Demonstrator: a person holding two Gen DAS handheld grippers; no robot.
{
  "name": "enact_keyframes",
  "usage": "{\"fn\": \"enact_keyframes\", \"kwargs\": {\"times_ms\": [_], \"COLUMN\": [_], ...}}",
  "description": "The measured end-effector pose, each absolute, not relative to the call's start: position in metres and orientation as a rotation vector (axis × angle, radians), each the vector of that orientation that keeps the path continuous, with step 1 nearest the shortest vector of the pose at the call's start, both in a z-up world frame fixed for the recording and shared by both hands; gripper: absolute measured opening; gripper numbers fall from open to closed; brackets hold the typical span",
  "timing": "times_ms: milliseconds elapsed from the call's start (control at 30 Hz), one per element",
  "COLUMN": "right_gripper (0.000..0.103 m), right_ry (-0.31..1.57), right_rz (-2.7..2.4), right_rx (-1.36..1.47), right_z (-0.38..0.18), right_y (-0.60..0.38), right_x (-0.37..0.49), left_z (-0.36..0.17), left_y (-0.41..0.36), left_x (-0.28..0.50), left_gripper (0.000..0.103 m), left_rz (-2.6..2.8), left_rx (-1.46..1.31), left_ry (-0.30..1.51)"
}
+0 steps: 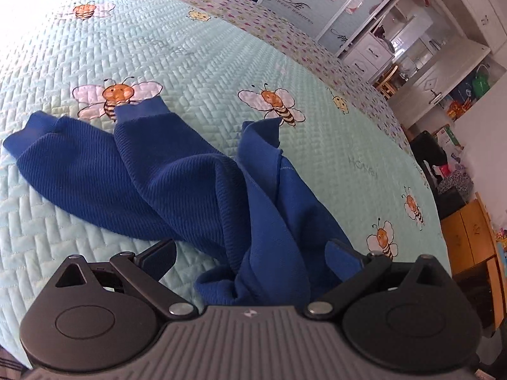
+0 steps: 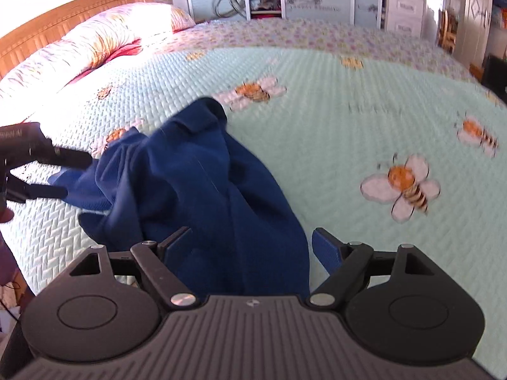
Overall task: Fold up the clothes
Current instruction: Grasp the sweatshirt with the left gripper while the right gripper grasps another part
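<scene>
We're over the bed [image 1: 221, 72], its quilt pale green with a bee print, and the blue trousers [image 1: 164, 177] lie crumpled on it. In the left wrist view the two legs run away from us toward the upper left, side by side, each ending in a ribbed cuff [image 1: 139, 106]; so the long axis goes from our grippers out to those cuffs. The waist end is bunched up close to us, with one corner of cloth sticking up in a peak.

Our left gripper [image 1: 253, 253] has its jaws spread wide, and the bunched cloth rises between them; we can't tell whether either pad touches it, since the fabric covers much of the right-hand finger. Our right gripper [image 2: 253, 247] is also wide apart, the blue cloth lying between the fingers, clear of the right pad and overlapping the left one, so contact there is unclear.

The right wrist view is smeared by motion, the bees blurred. There the heap hides the legs, and the left gripper shows only partly at the left edge. Pillows [image 2: 95, 38] lie at the wooden headboard.
</scene>
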State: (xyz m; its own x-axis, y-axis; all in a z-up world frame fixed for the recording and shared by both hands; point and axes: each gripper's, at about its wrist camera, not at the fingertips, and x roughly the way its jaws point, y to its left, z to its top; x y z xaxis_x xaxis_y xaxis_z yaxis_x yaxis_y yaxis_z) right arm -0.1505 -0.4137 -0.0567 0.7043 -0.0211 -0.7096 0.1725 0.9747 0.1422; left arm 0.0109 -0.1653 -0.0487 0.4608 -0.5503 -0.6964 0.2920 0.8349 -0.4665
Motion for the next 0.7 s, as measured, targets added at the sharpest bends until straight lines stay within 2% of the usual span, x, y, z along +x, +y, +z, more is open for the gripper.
{"fn": "enact_keyframes", "kwargs": {"times_ms": [233,267,300,433,500,533,600,633,667,700], "right_gripper": [0.083,0.083,0.083,0.083,0.081,0.079,0.063,0.057,0.039,0.027], "right_ry": [0.827,0.841,0.855,0.894,0.892,0.891,0.882,0.870,0.855,0.834], "right_rz": [-0.051,-0.048,-0.045,-0.023,-0.014,-0.009,-0.006,-0.011,-0.014,-0.011], "right_rx": [0.271,0.285,0.303,0.413,0.427,0.427,0.399,0.386,0.374,0.372], "right_z": [-0.084,-0.087,-0.090,-0.103,-0.109,-0.110,-0.110,-0.109,-0.107,-0.105], "right_y": [-0.418,-0.419,-0.420,-0.431,-0.433,-0.433,-0.428,-0.426,-0.425,-0.426], "right_x": [-0.135,-0.133,-0.131,-0.129,-0.130,-0.130,-0.131,-0.133,-0.135,-0.138], "left_z": [-0.090,-0.098,-0.103,-0.109,-0.107,-0.105,-0.100,-0.096,-0.093,-0.089], "left_y": [-0.205,-0.208,-0.210,-0.218,-0.222,-0.223,-0.228,-0.231,-0.234,-0.236], "left_x": [0.045,0.047,0.048,0.040,0.035,0.032,0.029,0.027,0.025,0.022], "left_gripper": [0.102,0.099,0.090,0.077,0.061,0.056,0.040,0.037,0.028,0.024], "left_rz": [-0.536,-0.525,-0.515,-0.490,-0.498,-0.503,-0.515,-0.520,-0.525,-0.529], "left_rx": [-0.352,-0.361,-0.365,-0.308,-0.269,-0.250,-0.189,-0.162,-0.144,-0.129], "left_ry": [1.152,1.176,1.193,1.181,1.156,1.144,1.099,1.080,1.065,1.043]}}
